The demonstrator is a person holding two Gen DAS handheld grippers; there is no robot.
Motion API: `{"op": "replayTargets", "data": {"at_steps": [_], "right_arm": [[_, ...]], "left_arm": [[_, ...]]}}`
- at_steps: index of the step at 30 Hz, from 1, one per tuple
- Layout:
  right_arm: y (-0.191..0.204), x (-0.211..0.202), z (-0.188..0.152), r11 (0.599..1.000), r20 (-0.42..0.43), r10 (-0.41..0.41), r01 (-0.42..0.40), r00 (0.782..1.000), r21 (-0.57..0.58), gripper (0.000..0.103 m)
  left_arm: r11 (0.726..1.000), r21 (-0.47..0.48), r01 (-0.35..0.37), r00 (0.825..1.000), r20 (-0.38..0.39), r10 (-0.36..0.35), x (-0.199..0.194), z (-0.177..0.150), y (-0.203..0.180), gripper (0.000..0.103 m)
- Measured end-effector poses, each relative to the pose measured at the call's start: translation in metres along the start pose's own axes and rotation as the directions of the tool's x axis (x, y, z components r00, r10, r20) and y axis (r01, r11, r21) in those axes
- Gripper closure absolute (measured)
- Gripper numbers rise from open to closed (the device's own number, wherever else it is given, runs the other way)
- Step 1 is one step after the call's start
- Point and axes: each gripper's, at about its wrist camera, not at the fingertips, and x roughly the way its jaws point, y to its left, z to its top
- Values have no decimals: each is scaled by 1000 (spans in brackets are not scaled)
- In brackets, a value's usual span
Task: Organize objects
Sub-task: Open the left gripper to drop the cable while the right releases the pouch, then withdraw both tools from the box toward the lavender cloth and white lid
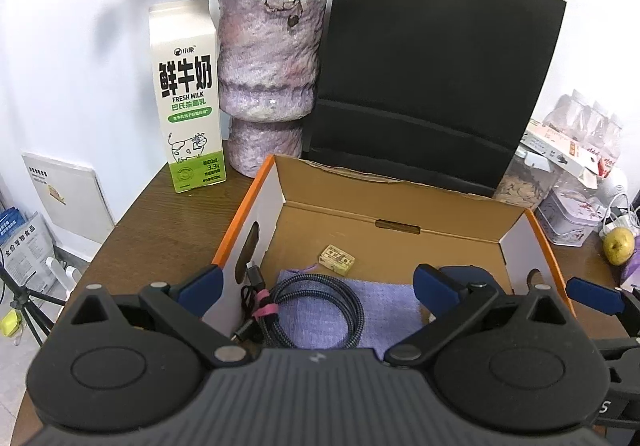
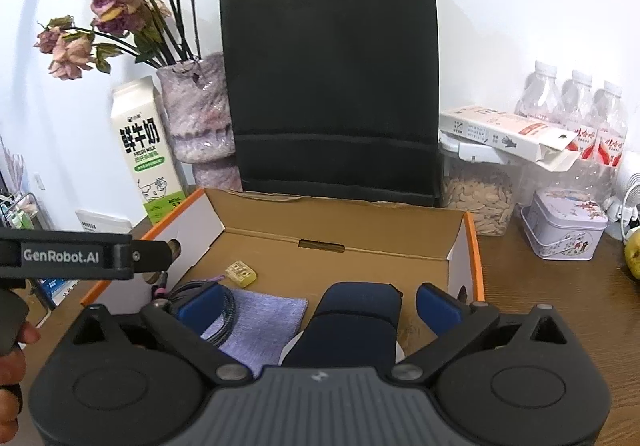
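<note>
Brown corrugated cardboard forms the one open box with orange rims (image 1: 400, 202) (image 2: 336, 222), which sits on the dark wooden surface (image 1: 168, 214) (image 2: 532, 286). Inside it lie four things: one lilac knitted cloth (image 1: 384, 310) (image 2: 264, 326), one coiled grey braided cable tied with a pink strap (image 1: 316, 310) (image 2: 216, 310) lying on the cloth at the box's left side, one small yellow rectangular block (image 1: 337, 257) (image 2: 240, 271) on the bare cardboard floor just beyond the cloth, and one navy blue soft case (image 2: 352, 322) to the right of the cloth.

The left gripper (image 1: 316, 286) hangs over the cable with its fingers (image 1: 200, 284) spread wide and holding nothing. The right gripper (image 2: 320, 308) has its fingers (image 2: 436, 308) spread on either side of the navy case, not pressing it.

Behind the box stand one white and green milk carton (image 1: 186, 94) (image 2: 142, 150), one mottled purple ceramic vase (image 1: 268, 82) (image 2: 200, 114) of dried pink roses (image 2: 104, 6), and one black paper bag with handles (image 1: 432, 74) (image 2: 332, 78). To the right are three clear plastic water bottles (image 2: 576, 114), one clear jar of seeds (image 2: 476, 202), one white flat carton (image 2: 508, 134) on the jar's lid, one pale square tin (image 2: 564, 226) and one yellow-green pear (image 1: 618, 244). A white wall (image 1: 80, 46) backs the surface.
</note>
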Motion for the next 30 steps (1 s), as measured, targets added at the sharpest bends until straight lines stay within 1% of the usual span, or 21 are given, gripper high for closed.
{"op": "replayTargets", "data": {"at_steps": [14,30], "right_arm": [[10,-67,-8,999,40,-20,21,999,-26,0],[14,-146,-43,998,69,-35,39,997,-50,0]], "left_arm": [[1000,14,20,999,36,-21,-63,-15,-3,0],[999,30,28,998,62,-30,-133,-53,-7,0]]}}
